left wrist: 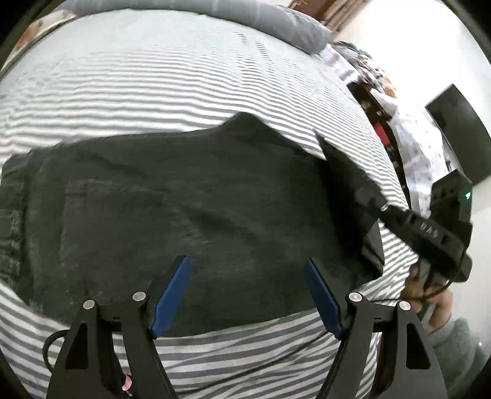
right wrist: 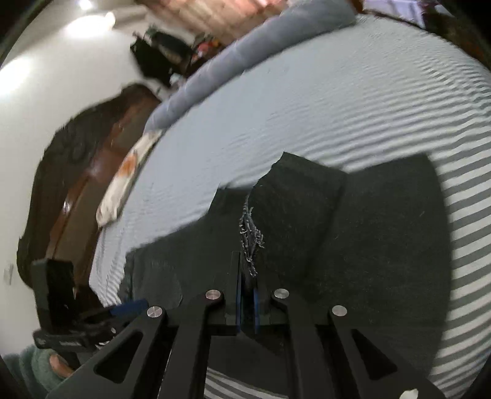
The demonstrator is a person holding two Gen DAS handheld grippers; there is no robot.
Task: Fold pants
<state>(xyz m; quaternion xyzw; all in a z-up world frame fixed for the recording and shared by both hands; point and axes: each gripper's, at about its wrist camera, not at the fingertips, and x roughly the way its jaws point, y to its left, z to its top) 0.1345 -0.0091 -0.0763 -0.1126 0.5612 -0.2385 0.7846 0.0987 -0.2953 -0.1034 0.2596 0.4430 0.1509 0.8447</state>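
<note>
Dark grey pants [left wrist: 184,199] lie spread on a grey-and-white striped bed sheet [left wrist: 153,76]. My left gripper [left wrist: 247,276] hovers over the near part of the pants, blue pads wide apart and nothing between them. On the right, my right gripper [left wrist: 377,204] holds a leg end lifted off the sheet. In the right wrist view the right gripper [right wrist: 247,276] is shut on the frayed hem [right wrist: 250,236] of the pants [right wrist: 383,230], and the folded-over leg hangs ahead of it. The left gripper [right wrist: 122,308] shows at the lower left.
A grey pillow [left wrist: 276,21] lies along the far edge of the bed. Beyond the bed's right side are a patterned cloth [left wrist: 420,153] and a dark screen [left wrist: 457,132]. A hand [left wrist: 429,300] in a teal sleeve holds the right gripper. Wooden furniture [right wrist: 101,153] stands past the bed.
</note>
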